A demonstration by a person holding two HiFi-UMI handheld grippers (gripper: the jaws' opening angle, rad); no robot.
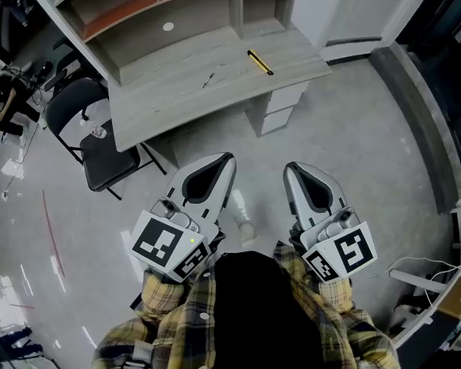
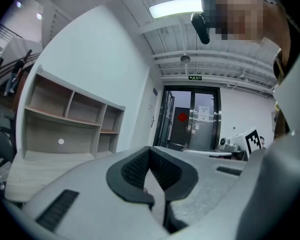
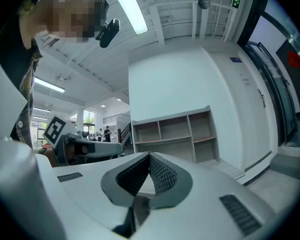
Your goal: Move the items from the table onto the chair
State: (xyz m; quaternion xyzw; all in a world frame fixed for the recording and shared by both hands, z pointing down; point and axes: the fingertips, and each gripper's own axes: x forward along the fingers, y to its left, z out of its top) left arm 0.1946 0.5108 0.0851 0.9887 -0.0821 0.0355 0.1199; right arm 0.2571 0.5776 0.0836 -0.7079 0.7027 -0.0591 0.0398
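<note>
A pale wooden desk [image 1: 177, 91] with a shelf unit [image 1: 138, 2] stands ahead of me. On its top lie a yellow and black pen [image 1: 260, 62] and a small dark thing [image 1: 207, 79]. A black chair [image 1: 111, 164] stands at the desk's left end, with a small clear thing [image 1: 98, 132] on its seat. My left gripper [image 1: 224, 161] and right gripper [image 1: 293, 171] are held close to my body, well short of the desk. Both point toward it, shut, with nothing between the pads. The left gripper view shows shut jaws before the desk [image 2: 20, 171]; the right gripper view shows the shelf unit [image 3: 175, 134].
A white drawer block [image 1: 276, 110] stands under the desk's right end. Glossy grey floor [image 1: 346, 129] lies between me and the desk. A raised kerb [image 1: 422, 121] runs along the right. Cables and clutter [image 1: 438, 283] sit at the lower right, more clutter [image 1: 8, 91] at the far left.
</note>
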